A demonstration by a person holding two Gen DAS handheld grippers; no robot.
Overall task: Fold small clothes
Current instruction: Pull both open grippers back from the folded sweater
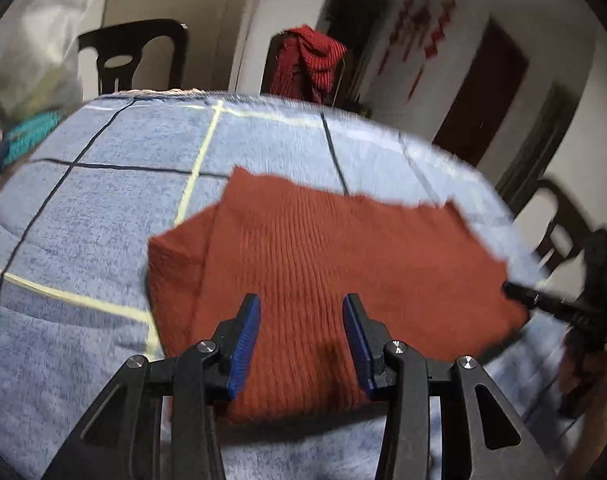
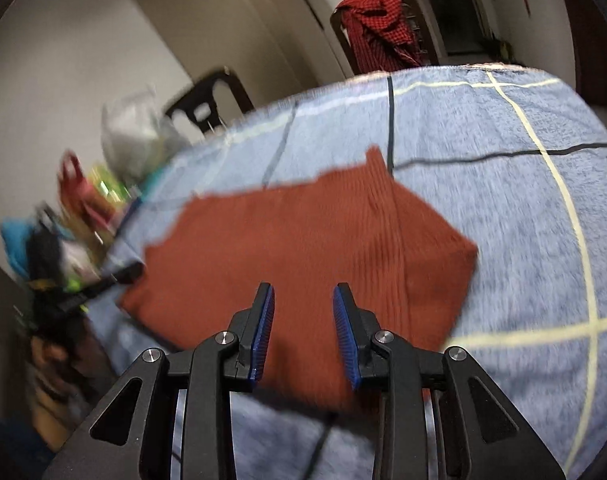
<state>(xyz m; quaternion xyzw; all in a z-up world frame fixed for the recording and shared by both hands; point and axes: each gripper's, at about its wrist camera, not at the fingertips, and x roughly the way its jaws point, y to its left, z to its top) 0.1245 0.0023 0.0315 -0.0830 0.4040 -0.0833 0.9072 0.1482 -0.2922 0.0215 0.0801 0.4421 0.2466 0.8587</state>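
Grippers first, going left to right: the left gripper (image 1: 301, 316) points down at an angle over the near edge of the rust-red knit garment (image 1: 323, 272), jaws parted about halfway with nothing between the blue pads, just hovering above the cloth. The right gripper (image 2: 303, 306) has the same downward tilt over its own end of the garment, jaws also half apart and gripping nothing. Both views are motion-blurred.

The garment lies folded flat on the table, which is covered by a light blue fuzzy blanket (image 1: 103, 208) with dark and pale yellow grid lines. One side panel is folded over the body, so you get a double layer along that edge.

Around it: in the left wrist view the other gripper's tip sits right at the garment's right edge, can't tell if it touches. A dark chair (image 1: 131, 56) stands behind the table, another chair has a red checked cloth (image 1: 309, 62) draped over it, and a white plastic bag (image 2: 135, 136) plus some colourful clutter (image 2: 91, 196) crowd one table edge
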